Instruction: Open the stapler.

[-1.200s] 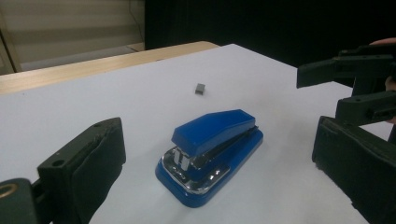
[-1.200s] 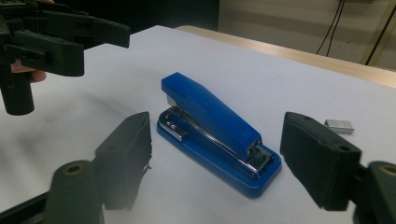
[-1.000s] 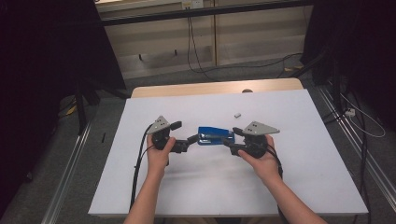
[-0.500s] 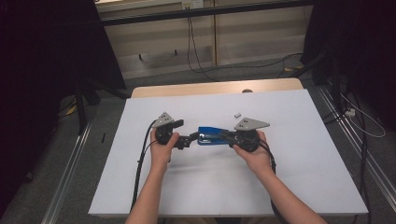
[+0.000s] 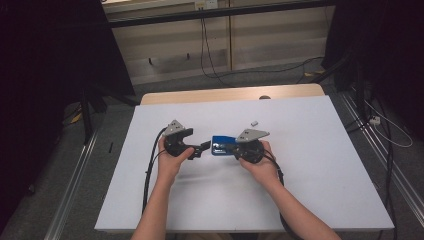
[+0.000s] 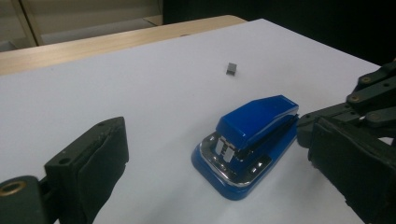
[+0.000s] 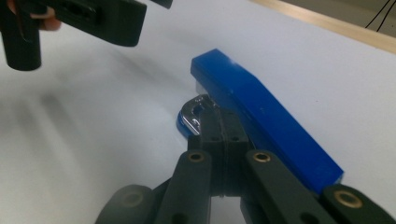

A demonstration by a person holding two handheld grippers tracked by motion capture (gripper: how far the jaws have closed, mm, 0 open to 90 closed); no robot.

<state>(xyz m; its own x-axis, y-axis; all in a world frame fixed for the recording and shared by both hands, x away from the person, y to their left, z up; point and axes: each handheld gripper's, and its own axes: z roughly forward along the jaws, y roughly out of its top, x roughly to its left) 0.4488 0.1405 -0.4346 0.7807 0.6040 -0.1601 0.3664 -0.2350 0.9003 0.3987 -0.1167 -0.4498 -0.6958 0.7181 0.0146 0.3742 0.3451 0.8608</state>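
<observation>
Right gripper view: the right claw point(image 7: 219, 128) has just closed, jaws together beside the glossy blue plastic stapler point(image 7: 261, 116) on the white worktop point(image 7: 93, 140), gripping nothing. The left claw point(image 6: 224, 182) stands apart around the stapler's front. Next, I judge, that claw must close to steady it.

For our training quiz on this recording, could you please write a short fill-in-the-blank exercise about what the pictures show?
1. The stapler on the white table is coloured ____.
2. The right gripper has its jaws ____, pressed together beside the stapler.
3. The left gripper has its jaws ____, with the stapler ahead of them.
4. The small grey piece lies ____ from the stapler.

Missing words: blue; shut; open; apart
</observation>
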